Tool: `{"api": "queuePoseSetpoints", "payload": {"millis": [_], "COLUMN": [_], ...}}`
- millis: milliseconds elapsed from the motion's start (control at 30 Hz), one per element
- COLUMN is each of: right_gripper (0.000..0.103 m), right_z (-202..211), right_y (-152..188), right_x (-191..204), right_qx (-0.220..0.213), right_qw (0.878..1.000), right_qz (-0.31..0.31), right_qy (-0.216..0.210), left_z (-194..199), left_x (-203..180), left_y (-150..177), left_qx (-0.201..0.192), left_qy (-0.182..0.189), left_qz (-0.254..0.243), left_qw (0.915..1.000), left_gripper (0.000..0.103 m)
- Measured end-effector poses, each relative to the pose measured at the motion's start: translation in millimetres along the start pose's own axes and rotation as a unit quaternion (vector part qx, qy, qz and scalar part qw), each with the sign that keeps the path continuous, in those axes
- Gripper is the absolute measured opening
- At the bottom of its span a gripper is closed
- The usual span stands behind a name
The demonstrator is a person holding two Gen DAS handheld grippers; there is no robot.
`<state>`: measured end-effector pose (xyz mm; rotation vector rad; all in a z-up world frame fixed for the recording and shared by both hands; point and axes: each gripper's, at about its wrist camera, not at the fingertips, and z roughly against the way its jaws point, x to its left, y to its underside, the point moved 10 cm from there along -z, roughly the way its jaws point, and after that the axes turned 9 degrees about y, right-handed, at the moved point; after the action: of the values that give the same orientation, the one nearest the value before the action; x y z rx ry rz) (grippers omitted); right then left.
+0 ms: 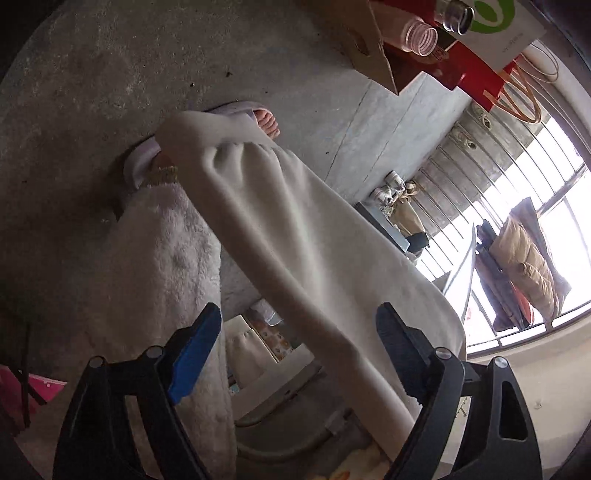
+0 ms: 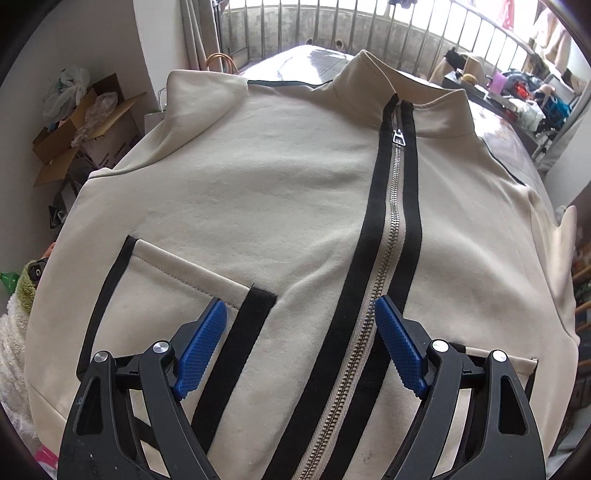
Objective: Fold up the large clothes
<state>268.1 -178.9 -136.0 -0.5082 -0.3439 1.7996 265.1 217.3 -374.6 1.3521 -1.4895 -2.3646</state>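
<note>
A cream zip-up jacket lies flat, front up, on a table, with a black-edged zipper down its middle and a black-trimmed pocket at lower left. My right gripper is open just above the jacket's lower front, between pocket and zipper. In the left wrist view a cream sleeve of the jacket hangs down off the table edge toward the floor. My left gripper is open, its fingers either side of the sleeve without pinching it.
A person's foot in a white slipper and fluffy white trouser leg stand on the concrete floor. Cardboard boxes stand at left. A window with bars lies beyond. A cluttered table is at right.
</note>
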Motion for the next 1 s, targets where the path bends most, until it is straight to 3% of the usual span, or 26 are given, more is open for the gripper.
{"api": "queuePoseSetpoints", "payload": {"millis": [133, 200, 233, 300, 333, 400, 467, 533, 633, 700, 767, 833, 867, 933, 1000], "right_gripper": [0.079, 0.078, 0.077, 0.071, 0.066, 0.06, 0.054, 0.048, 0.041, 0.039, 0.039, 0.039, 0.039, 0.039, 0.039], "right_z": [-1, -3, -3, -3, -2, 1, 3, 6, 10, 18, 29, 43, 50, 64, 77], "right_y": [-3, -3, -4, -5, -6, -6, -8, -10, -10, -10, -9, -6, -5, -2, 3], "right_x": [-2, -4, -5, -5, -5, -5, -6, -8, -15, -20, -25, -31, -35, -44, -53], "right_qx": [-0.008, -0.009, -0.01, -0.011, -0.012, -0.018, -0.026, -0.037, -0.046, -0.052, -0.063, -0.077, -0.084, -0.099, -0.11], "right_qw": [1.0, 1.0, 1.0, 1.0, 1.0, 1.0, 0.999, 0.999, 0.998, 0.997, 0.996, 0.994, 0.993, 0.991, 0.989], "right_qz": [-0.006, -0.012, -0.015, -0.019, -0.02, -0.02, -0.019, -0.02, -0.034, -0.048, -0.062, -0.072, -0.076, -0.084, -0.094], "right_qy": [0.008, 0.009, 0.007, 0.002, 0.0, -0.004, -0.001, 0.003, -0.004, -0.015, -0.027, -0.033, -0.034, -0.036, -0.036], "left_z": [-10, -12, -12, -7, -3, 9, 28, 50, 77, 88, 92, 83, 74, 48, 16], "left_x": [2, 1, 0, -4, -10, -30, -61, -100, -167, -213, -253, -279, -285, -288, -272], "left_y": [-21, -27, -30, -36, -37, -37, -33, -16, 33, 84, 154, 235, 273, 346, 402], "left_qx": [-0.012, -0.017, -0.022, -0.038, -0.047, -0.075, -0.123, -0.172, -0.232, -0.267, -0.285, -0.284, -0.275, -0.236, -0.191], "left_qy": [-0.022, -0.032, -0.036, -0.047, -0.055, -0.082, -0.13, -0.169, -0.195, -0.199, -0.185, -0.164, -0.152, -0.132, -0.131], "left_qz": [-0.019, -0.033, -0.035, -0.051, -0.071, -0.128, -0.217, -0.304, -0.425, -0.51, -0.599, -0.683, -0.717, -0.775, -0.815], "left_qw": [0.9995, 0.9988, 0.9985, 0.9969, 0.9949, 0.9855, 0.9597, 0.9217, 0.8533, 0.793, 0.725, 0.6521, 0.6226, 0.5715, 0.5307], "left_gripper": [0.081, 0.057, 0.05, 0.023, 0.018, 0.007, 0.006, 0.005, 0.005, 0.005, 0.005, 0.005, 0.005, 0.005, 0.006]}}
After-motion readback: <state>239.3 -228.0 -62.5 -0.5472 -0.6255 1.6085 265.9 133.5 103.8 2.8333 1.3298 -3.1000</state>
